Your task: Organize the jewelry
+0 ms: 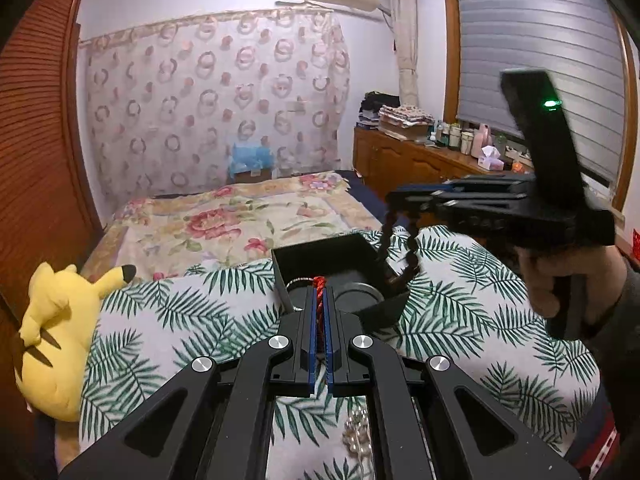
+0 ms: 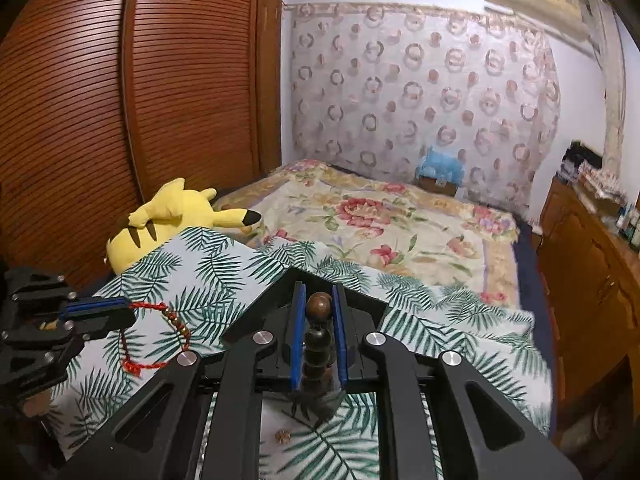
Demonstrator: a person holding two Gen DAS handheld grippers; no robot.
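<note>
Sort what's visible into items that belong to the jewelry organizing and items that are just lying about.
Job:
red cord bracelet, in left gripper
dark wooden bead bracelet, in right gripper
black box
pearly bead piece

Lying about:
yellow plush toy
floral blanket
bottles on the wooden cabinet

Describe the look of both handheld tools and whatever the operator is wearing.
Both tools, left and right, are matte black with angular linkage arms, round silver pivot bolts and blue pads inside the fingers. The right one carries a black upright module with a green light. A dark grey sleeve covers the wrist.
</note>
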